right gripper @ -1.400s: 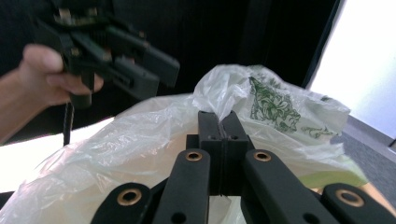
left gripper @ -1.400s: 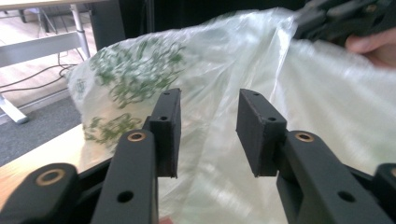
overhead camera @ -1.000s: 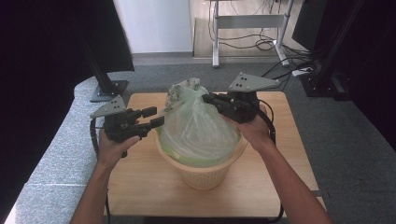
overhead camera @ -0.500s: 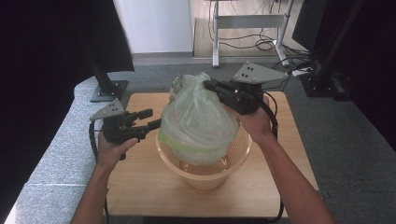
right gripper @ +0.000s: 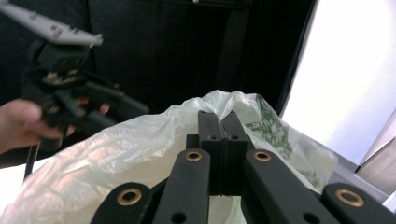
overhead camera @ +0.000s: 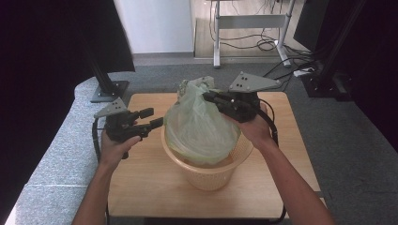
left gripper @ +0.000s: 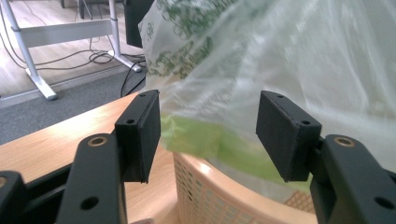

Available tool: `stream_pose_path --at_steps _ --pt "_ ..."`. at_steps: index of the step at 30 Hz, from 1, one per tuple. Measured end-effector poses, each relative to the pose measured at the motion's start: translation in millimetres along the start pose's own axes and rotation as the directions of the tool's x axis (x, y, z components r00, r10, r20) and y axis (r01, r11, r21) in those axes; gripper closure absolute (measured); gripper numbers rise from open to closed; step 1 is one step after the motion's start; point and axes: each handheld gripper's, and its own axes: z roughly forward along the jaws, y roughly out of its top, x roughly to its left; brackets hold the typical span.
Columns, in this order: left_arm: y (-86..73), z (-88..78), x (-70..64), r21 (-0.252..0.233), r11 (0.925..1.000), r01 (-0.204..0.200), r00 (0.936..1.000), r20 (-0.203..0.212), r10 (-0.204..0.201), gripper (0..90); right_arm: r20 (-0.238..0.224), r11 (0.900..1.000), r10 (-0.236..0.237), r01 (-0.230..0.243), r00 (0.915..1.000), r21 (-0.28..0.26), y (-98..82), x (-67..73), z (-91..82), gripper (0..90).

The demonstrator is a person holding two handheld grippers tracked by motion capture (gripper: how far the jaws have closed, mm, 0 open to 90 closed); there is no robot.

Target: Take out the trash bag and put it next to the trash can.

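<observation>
Right gripper [overhead camera: 209, 97] clamps translucent green plastic bag [overhead camera: 199, 126] top over woven tan basket [overhead camera: 206, 168]; left gripper [overhead camera: 152, 118], jaws just opened, sits left of bag.

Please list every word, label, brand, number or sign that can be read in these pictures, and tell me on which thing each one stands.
No text can be read.
Thin translucent pale-green plastic bag: dark green print near its top, maybe letters or a pattern, too blurred and crumpled to read.
Round beige plastic lattice basket, light wooden table: no writing seen.
</observation>
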Motion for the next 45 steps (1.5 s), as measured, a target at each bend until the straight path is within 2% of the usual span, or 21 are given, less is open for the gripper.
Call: stream_pose_path --at_steps 3,6,10,12,15,17,19,22,23,24,27,28,29,32,34,36,38,40,43,44,45 --pt "5.6 10.0 2.2 0.017 0.9999 -0.002 0.9994 0.035 0.001 37.6 -0.013 1.000 0.000 0.000 0.9999 0.017 -7.0 0.4 -0.6 89.3" --pt "12.2 22.5 -0.6 0.041 0.9984 -0.039 0.9990 0.022 0.038 33.5 -0.029 0.999 -0.003 0.004 0.9996 0.034 -12.2 2.0 -1.4 89.3" --pt "20.2 32.2 -3.5 0.044 0.9981 -0.043 0.9978 0.052 0.041 31.2 -0.034 0.999 -0.005 0.006 0.9994 0.042 -16.9 1.9 -5.7 89.3" --pt "21.2 33.9 -6.5 0.046 0.9974 -0.056 0.9953 0.082 0.052 30.4 -0.034 0.999 -0.005 0.006 0.9994 0.044 -18.8 0.6 -8.2 89.3" --pt "18.4 36.3 -12.8 0.067 0.9931 -0.096 0.9901 0.109 0.088 29.8 -0.032 0.999 0.001 0.000 0.9995 0.041 -21.2 -0.8 -11.5 89.3" --pt "17.5 36.5 -14.2 0.072 0.9916 -0.108 0.9887 0.113 0.099 29.3 -0.030 0.999 0.004 -0.003 0.9995 0.040 -22.0 -1.1 -12.5 89.3" --pt "14.7 36.6 -18.0 0.085 0.9856 -0.146 0.9837 0.117 0.136 29.3 -0.032 0.999 0.011 -0.010 0.9994 0.036 -23.2 -0.6 -13.8 89.3" --pt "13.9 38.4 -19.3 0.090 0.9834 -0.158 0.9838 0.099 0.149 32.5 -0.034 0.999 0.009 -0.008 0.9994 0.037 -23.4 0.8 -13.4 89.3" --pt "13.7 39.9 -20.0 0.093 0.9822 -0.163 0.9844 0.084 0.155 41.8 -0.037 0.999 0.008 -0.006 0.9993 0.037 -23.2 1.8 -12.6 89.3" --pt "13.4 41.5 -20.9 0.097 0.9812 -0.167 0.9846 0.069 0.160 41.8 -0.037 0.999 0.007 -0.006 0.9993 0.037 -23.1 2.8 -12.0 89.3" --pt "12.5 46.3 -23.4 0.118 0.9773 -0.176 0.9844 0.028 0.173 61.6 -0.044 0.999 0.004 -0.002 0.9990 0.039 -23.1 4.4 -9.4 89.3" --pt "12.3 47.7 -23.4 0.127 0.9764 -0.175 0.9846 0.026 0.173 67.8 -0.046 0.999 0.004 -0.002 0.9989 0.040 -23.3 4.8 -8.5 89.3" --pt "11.9 49.4 -22.7 0.140 0.9755 -0.169 0.9855 0.036 0.166 78.7 -0.048 0.999 0.002 0.000 0.9988 0.044 -23.8 5.1 -7.1 89.3" --pt "12.2 50.1 -22.0 0.153 0.9742 -0.166 0.9860 0.046 0.161 90.0 -0.047 0.999 0.000 0.002 0.9989 0.046 -24.0 5.1 -6.5 89.3" --pt "12.9 50.1 -23.0 0.155 0.9732 -0.170 0.9854 0.043 0.165 90.0 -0.043 0.999 -0.001 0.003 0.9991 0.046 -24.1 5.2 -6.1 89.3" --pt "14.6 49.0 -24.8 0.137 0.9757 -0.172 0.9851 0.013 0.171 90.0 -0.034 0.999 -0.008 0.009 0.9994 0.038 -23.2 5.3 -6.1 89.3" --pt "17.8 46.8 -24.6 0.110 0.9804 -0.163 0.9865 0.005 0.164 90.0 -0.031 0.999 -0.009 0.010 0.9995 0.036 -22.7 5.1 -5.9 89.3" --pt "21.5 45.6 -24.4 0.100 0.9809 -0.167 0.9859 -0.002 0.168 90.0 -0.029 0.999 -0.012 0.013 0.9995 0.034 -20.4 4.8 -4.5 89.3" --pt "26.2 45.9 -21.6 0.091 0.9791 -0.182 0.9834 0.020 0.181 90.0 -0.042 0.999 -0.021 0.022 0.9989 0.028 -17.1 4.7 -1.5 89.3" --pt "28.3 46.2 -18.9 0.066 0.9783 -0.196 0.9805 0.025 0.195 81.6 -0.049 0.999 -0.022 0.024 0.9986 0.030 -17.1 4.4 0.6 89.3" --pt "29.5 46.2 -17.6 0.051 0.9773 -0.206 0.9786 0.012 0.205 74.1 -0.052 0.999 -0.021 0.022 0.9984 0.031 -17.4 4.2 1.1 89.3"
